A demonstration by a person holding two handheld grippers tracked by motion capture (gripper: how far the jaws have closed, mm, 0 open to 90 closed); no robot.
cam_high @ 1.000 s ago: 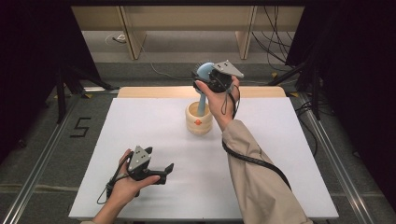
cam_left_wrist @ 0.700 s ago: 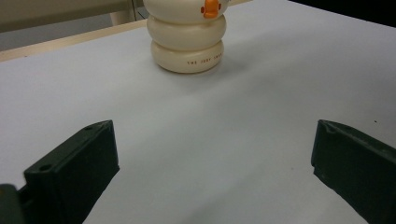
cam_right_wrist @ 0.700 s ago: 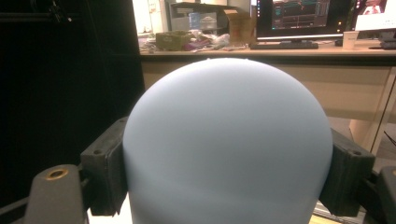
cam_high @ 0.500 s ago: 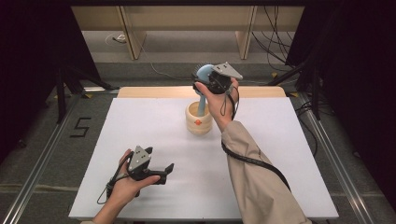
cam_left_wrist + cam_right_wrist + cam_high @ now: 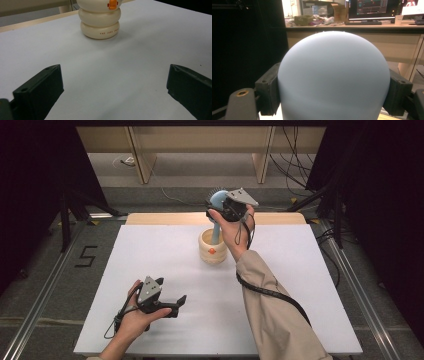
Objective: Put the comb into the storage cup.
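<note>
Brush (image 5: 217, 200) w/ pale-blue head is clamped in the right gripper (image 5: 223, 208), handle down in the cream holder (image 5: 212, 251) mid-table, not lifted out or seated yet; left gripper (image 5: 181, 300) idles, jaws apart.

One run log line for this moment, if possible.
right gripper: shut on blue brush | brush handle in cream holder | left gripper: open
</note>
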